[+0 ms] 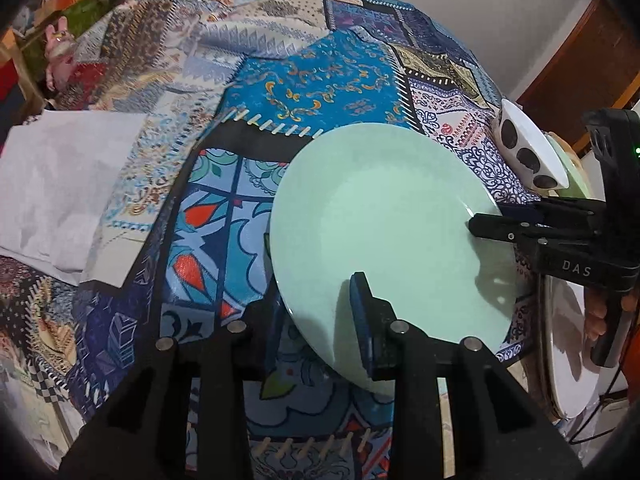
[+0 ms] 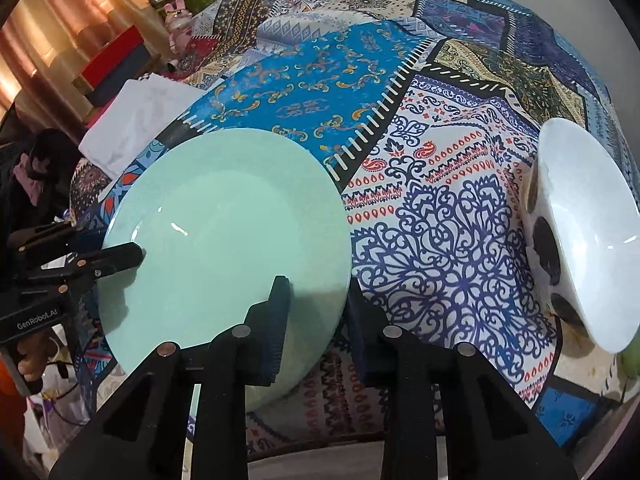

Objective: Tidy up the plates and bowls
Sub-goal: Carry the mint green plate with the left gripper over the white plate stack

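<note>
A mint-green plate (image 1: pixel 384 224) (image 2: pixel 228 232) hangs tilted just above the patchwork tablecloth (image 1: pixel 320 80) (image 2: pixel 440 200). My left gripper (image 1: pixel 316 312) is shut on its near rim, one finger on top and the other beneath. In the right wrist view the left gripper (image 2: pixel 120 258) bites the plate's left edge. My right gripper (image 2: pixel 320 304) is shut on the opposite rim, and in the left wrist view the right gripper (image 1: pixel 492 228) reaches in from the right. A white bowl with dark spots (image 1: pixel 528 148) (image 2: pixel 580 232) stands at the right, apart from both grippers.
Under the bowl a greenish dish (image 1: pixel 576 176) shows. A white plate (image 1: pixel 572 360) lies low at the right edge, below a hand on the right gripper's handle. Folded white paper (image 1: pixel 60 184) (image 2: pixel 132 120) lies at the left. Clutter and a pink toy (image 2: pixel 178 20) stand beyond.
</note>
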A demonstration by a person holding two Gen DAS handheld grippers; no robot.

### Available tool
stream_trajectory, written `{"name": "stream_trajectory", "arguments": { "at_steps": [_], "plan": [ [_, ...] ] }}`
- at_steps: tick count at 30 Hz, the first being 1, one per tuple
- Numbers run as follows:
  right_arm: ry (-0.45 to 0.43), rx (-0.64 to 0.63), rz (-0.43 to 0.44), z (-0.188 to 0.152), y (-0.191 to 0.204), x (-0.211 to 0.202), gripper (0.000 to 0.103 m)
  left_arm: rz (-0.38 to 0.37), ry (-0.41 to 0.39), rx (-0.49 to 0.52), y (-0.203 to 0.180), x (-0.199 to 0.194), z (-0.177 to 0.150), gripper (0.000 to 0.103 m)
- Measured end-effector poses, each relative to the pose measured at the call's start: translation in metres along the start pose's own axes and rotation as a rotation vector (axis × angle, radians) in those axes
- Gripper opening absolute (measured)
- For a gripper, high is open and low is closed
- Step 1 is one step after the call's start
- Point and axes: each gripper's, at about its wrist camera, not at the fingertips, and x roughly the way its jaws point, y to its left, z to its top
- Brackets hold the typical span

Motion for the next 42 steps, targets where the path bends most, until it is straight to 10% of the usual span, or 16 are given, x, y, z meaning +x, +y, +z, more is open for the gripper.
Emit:
{"name": "stream_trajectory", "arguments": {
  "at_steps": [42],
  "plan": [
    [-0.211,0.096,-0.015,-0.088,-0.023,-0.138,0.024,-0.057,-0.180,0.120,-0.113,-0.110,-0.032,0.031]
  ]
}}
